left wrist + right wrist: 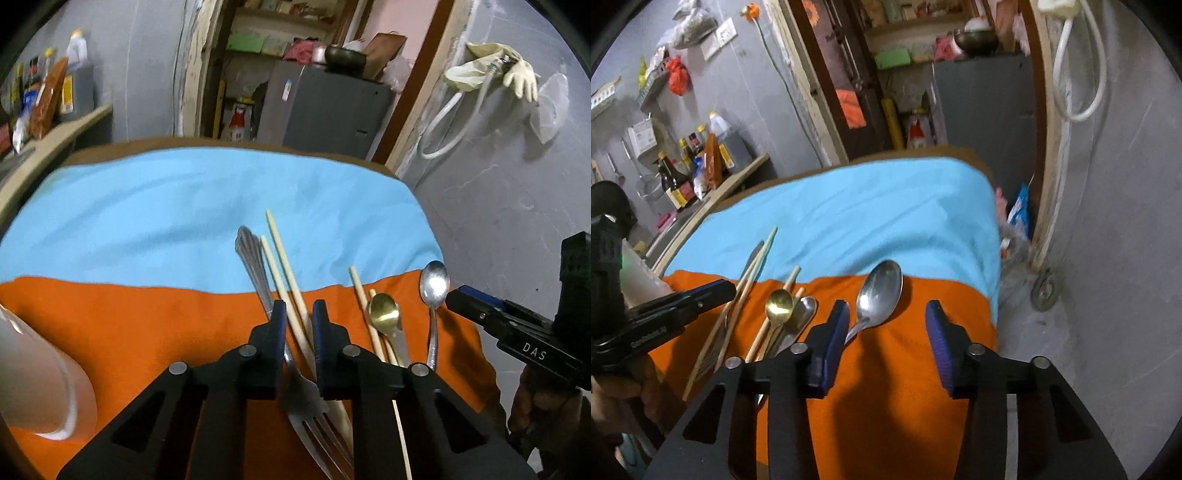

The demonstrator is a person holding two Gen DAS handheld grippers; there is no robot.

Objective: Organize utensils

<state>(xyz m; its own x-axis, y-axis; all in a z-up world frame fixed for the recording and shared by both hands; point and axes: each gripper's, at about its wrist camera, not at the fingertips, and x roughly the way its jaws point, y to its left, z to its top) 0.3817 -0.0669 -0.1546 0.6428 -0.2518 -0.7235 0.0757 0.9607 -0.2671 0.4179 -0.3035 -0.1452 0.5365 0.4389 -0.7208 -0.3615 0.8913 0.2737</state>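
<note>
Orange and sky-blue cloth covers the table under both tools. The left gripper points down at it with its blue-padded jaws drawn narrow. A pair of pale wooden chopsticks runs through the slim gap between them and on ahead of the tips. Whether the pads actually press on the sticks cannot be told. A stainless steel fork with a fluted handle lies just beside the chopsticks. Its handle passes under this gripper's left finger, and its tines lie back beneath the gripper body.

To the right of the left gripper lie a second pair of wooden chopsticks and a small gold-coloured spoon that rests over them. Further right lies a plain steel spoon, its bowl close to the tip of the right gripper.

The right gripper's jaws stand well apart and hold nothing. The steel spoon's bowl lies on the orange cloth just ahead of its fingertips, between them. Its handle curves back under the left finger.

A pale, cup-shaped vessel sits at the far left of the left gripper.
</note>
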